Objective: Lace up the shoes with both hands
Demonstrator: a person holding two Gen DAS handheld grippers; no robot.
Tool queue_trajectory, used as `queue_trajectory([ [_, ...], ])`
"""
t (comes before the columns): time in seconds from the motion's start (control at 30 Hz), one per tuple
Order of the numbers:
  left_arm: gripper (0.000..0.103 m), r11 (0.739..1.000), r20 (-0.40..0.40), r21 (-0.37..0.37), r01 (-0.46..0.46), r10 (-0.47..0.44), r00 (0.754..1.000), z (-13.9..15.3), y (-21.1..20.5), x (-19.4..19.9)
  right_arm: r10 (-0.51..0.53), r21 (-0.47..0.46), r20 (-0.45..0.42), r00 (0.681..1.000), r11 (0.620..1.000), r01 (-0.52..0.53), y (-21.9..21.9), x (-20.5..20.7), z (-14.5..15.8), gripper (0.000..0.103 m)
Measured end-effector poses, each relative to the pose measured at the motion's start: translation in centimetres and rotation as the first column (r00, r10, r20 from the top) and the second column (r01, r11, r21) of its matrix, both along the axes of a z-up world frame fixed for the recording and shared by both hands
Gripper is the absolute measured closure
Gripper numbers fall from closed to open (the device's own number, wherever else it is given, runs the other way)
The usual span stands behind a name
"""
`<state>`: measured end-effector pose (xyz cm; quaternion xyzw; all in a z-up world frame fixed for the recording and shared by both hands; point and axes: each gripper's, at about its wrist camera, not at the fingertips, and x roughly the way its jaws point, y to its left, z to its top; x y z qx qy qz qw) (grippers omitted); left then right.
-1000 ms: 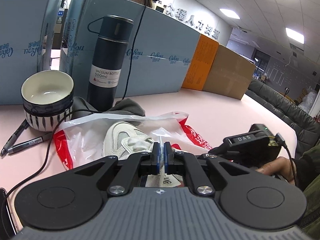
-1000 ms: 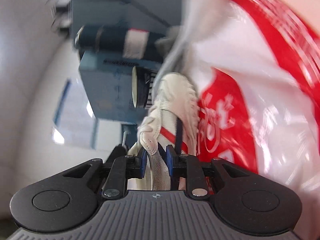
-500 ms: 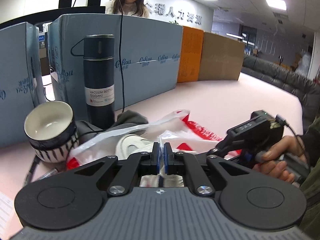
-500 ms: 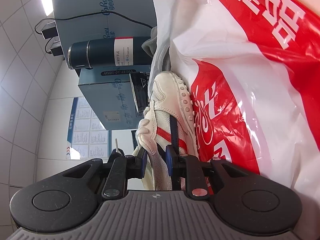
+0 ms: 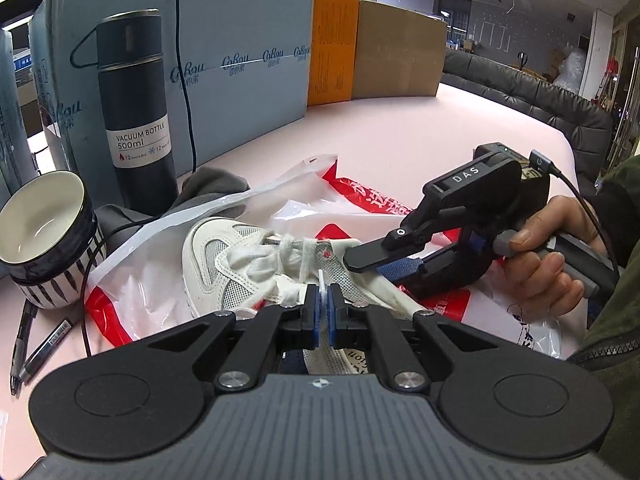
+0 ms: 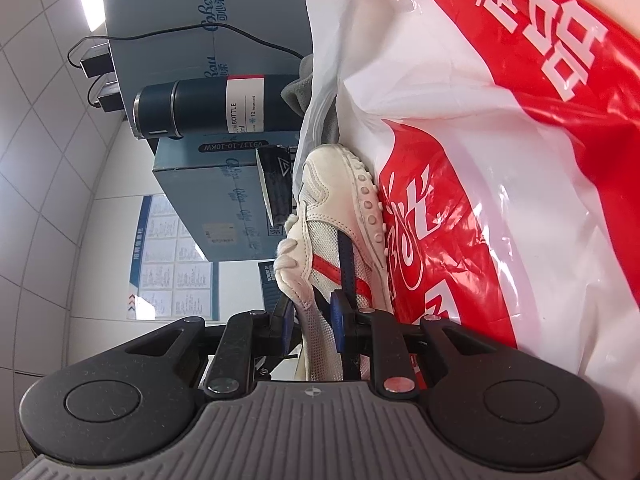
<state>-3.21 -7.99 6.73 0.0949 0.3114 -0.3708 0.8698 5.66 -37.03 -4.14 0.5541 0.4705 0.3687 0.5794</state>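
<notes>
A white mesh sneaker (image 5: pixel 224 264) lies on a red-and-white plastic bag (image 5: pixel 360 200) on the pink table. Its white lace (image 5: pixel 296 258) is bunched across the tongue. My left gripper (image 5: pixel 322 304) is shut, and a thin white lace tip (image 5: pixel 321 276) stands up between its pads, just in front of the shoe. From the right, a hand (image 5: pixel 540 256) holds my right gripper (image 5: pixel 380 266), clamped on the shoe's upper edge. In the rolled right wrist view, my right gripper (image 6: pixel 312 320) pinches the sneaker's (image 6: pixel 340 216) mesh side wall by the opening.
A dark vacuum bottle (image 5: pixel 136 120) and a striped bowl (image 5: pixel 44 236) stand behind the shoe on the left. Pens (image 5: pixel 40 344) and a black cable lie beside them. Blue cartons (image 5: pixel 240 72) wall the back, with a grey cloth (image 5: pixel 208 188) under the bag.
The left wrist view has rolled level and tipped down, bringing the shoe's laces into sight. The right gripper keeps its grip on the shoe. Its view has only sharpened.
</notes>
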Motion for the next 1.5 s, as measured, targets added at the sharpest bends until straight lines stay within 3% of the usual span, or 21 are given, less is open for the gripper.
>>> queue_trajectory([
  [0.6, 0.101, 0.999, -0.041, 0.036, -0.028, 0.029, 0.999, -0.1, -0.8, 0.4, 0.057, -0.087, -0.004, 0.998, 0.995, -0.057, 0.5, 1.0, 1.5, 0.085],
  [0.67, 0.101, 0.999, -0.044, 0.036, -0.032, 0.033, 0.998, -0.1, -0.8, 0.4, 0.066, -0.122, 0.012, 0.998, 0.990, -0.064, 0.6, 1.0, 2.1, 0.085],
  [0.73, 0.100, 0.999, -0.046, 0.040, -0.034, 0.036, 0.998, -0.1, -0.9, 0.4, 0.094, -0.205, 0.092, 0.991, 0.976, -0.073, 1.0, 0.9, 3.7, 0.083],
  [0.8, 0.100, 0.998, -0.048, 0.042, -0.037, 0.039, 0.998, -0.1, -0.9, 0.3, 0.144, -0.321, 0.210, 0.967, 0.944, -0.071, 1.7, 0.4, 5.7, 0.082],
  [0.9, 0.100, 0.998, -0.048, 0.046, -0.040, 0.042, 0.998, 0.0, -1.0, 0.3, 0.231, -0.475, 0.377, 0.897, 0.879, -0.027, 3.1, -1.0, 8.4, 0.078],
  [1.0, 0.100, 0.998, -0.049, 0.049, -0.042, 0.045, 0.998, 0.0, -1.0, 0.2, 0.278, -0.548, 0.470, 0.838, 0.836, 0.031, 3.9, -2.5, 9.6, 0.079],
  [1.07, 0.100, 0.998, -0.051, 0.045, -0.046, 0.048, 0.998, 0.0, -0.9, 0.2, 0.286, -0.564, 0.499, 0.818, 0.824, 0.056, 3.9, -3.3, 9.8, 0.082],
  [1.1, 0.100, 0.998, -0.049, 0.043, -0.046, 0.048, 0.998, 0.0, -0.9, 0.2, 0.275, -0.556, 0.493, 0.825, 0.829, 0.056, 3.7, -3.3, 9.6, 0.082],
  [1.17, 0.100, 0.998, -0.046, 0.040, -0.047, 0.049, 0.998, 0.0, -0.9, 0.2, 0.192, -0.480, 0.420, 0.887, 0.876, 0.038, 2.8, -2.4, 8.8, 0.083],
  [1.27, 0.100, 0.998, -0.041, 0.035, -0.049, 0.050, 0.998, 0.0, -0.9, 0.1, 0.026, -0.288, 0.205, 0.978, 0.957, 0.035, 1.2, -1.2, 6.0, 0.083],
  [1.37, 0.100, 0.998, -0.037, 0.035, -0.050, 0.051, 0.998, -0.1, -1.0, 0.0, -0.058, -0.154, 0.054, 0.997, 0.986, 0.066, 0.2, -1.4, 3.7, 0.083],
  [1.5, 0.100, 0.998, -0.032, 0.037, -0.049, 0.051, 0.998, -0.1, -1.1, 0.0, -0.092, -0.114, 0.019, 0.996, 0.989, 0.094, -0.1, -1.9, 3.0, 0.083],
])
